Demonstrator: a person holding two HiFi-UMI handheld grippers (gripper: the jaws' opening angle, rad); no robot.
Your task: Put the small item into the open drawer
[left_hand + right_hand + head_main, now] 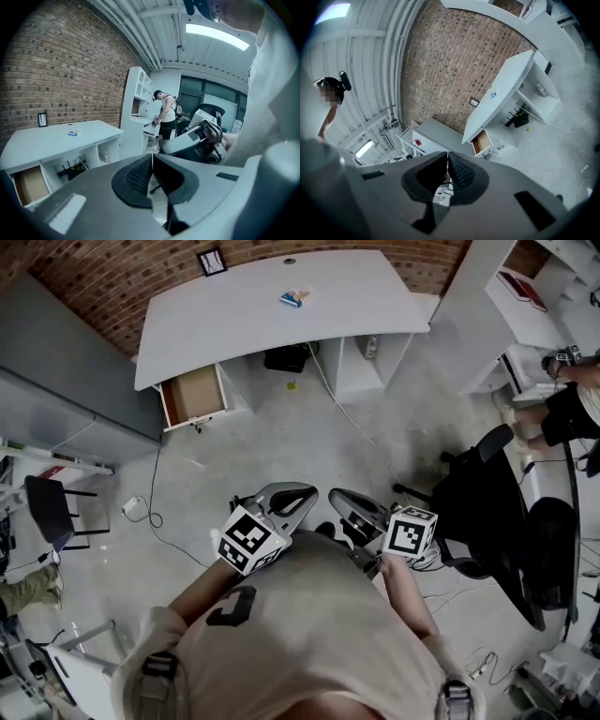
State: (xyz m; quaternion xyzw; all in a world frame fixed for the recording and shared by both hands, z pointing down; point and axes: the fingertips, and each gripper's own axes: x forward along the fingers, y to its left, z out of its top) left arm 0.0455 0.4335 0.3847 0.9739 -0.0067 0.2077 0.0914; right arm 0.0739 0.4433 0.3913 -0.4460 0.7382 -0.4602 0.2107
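Left gripper (298,495) jaws fully together, nothing between them; the left gripper view shows the pads meeting with only floor behind. Right gripper (339,501) likewise closed and empty. Both are held low in front of the person's chest, just beside each other, over bare floor (281,446). Small item (293,298), blue and white, lies on top of the white table (216,324), toward its far right part and well apart from both grippers. Drawer (192,395) is pulled out under the table's left end, brown inside, and looks empty as far as the head view shows. Item and drawer are well apart, with most of the tabletop between them. Black chair (497,512) stands to the right, and another person (572,399) is at the far right edge by the shelves. Task judged not started: drawer already open, item untouched. Left to do: close in on the table, open a gripper, grasp the item, carry it across to the drawer and release it inside.
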